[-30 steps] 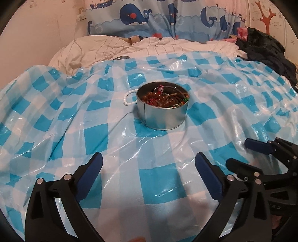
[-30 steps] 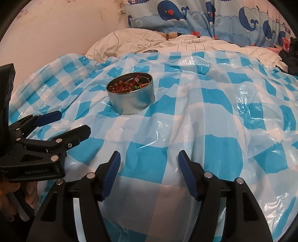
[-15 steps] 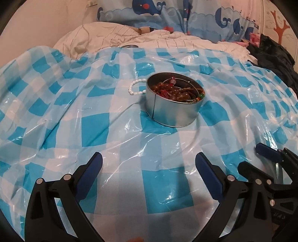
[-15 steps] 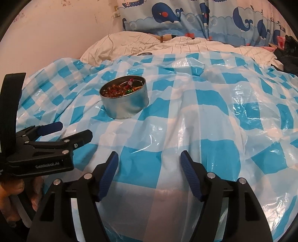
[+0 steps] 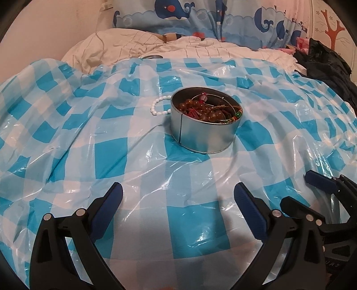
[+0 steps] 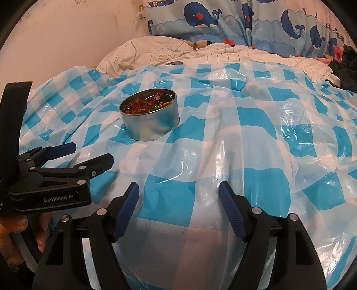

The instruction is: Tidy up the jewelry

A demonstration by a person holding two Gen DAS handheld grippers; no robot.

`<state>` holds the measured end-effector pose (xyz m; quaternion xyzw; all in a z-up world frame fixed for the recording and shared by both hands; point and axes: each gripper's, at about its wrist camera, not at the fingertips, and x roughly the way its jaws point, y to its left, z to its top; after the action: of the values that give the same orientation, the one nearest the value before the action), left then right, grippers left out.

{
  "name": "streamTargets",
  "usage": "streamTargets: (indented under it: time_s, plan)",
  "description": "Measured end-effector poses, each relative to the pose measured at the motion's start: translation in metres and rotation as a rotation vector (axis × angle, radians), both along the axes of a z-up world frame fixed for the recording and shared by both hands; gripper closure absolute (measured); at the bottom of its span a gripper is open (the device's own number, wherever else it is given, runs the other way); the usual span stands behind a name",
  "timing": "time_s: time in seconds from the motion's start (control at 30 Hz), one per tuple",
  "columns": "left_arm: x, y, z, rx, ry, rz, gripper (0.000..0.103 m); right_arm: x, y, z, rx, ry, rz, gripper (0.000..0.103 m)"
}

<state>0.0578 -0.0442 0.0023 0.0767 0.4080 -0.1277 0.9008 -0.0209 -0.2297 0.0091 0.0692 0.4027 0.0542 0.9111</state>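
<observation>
A round metal tin stands on the blue-and-white checked plastic sheet; it holds amber bead strings, a thin wire bangle and small coloured beads. Just left of the tin lies a white bead bracelet, hidden behind the tin in the right wrist view. My left gripper is open with nothing between its fingers, well short of the tin. My right gripper has its jaws opening, with nothing between them. It hovers over the sheet, right of the left one.
A striped white duvet and whale-print pillows lie behind the sheet against the wall. Dark clothing is heaped at the far right. A small round metal lid rests at the sheet's far edge. A hand holds the left gripper.
In the left wrist view the tin has shifted right and grown closer. The right gripper's fingers stand slightly wider apart than a second ago.
</observation>
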Motion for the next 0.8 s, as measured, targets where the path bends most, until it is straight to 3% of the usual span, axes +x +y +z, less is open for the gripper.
streamTargets:
  time_s: [0.8]
  plan:
    - [0.001, -0.0036, -0.0051, 0.015, 0.01, 0.007, 0.007, 0.0011, 0.004, -0.0024, -0.017, 0.008, 0.007, 0.027]
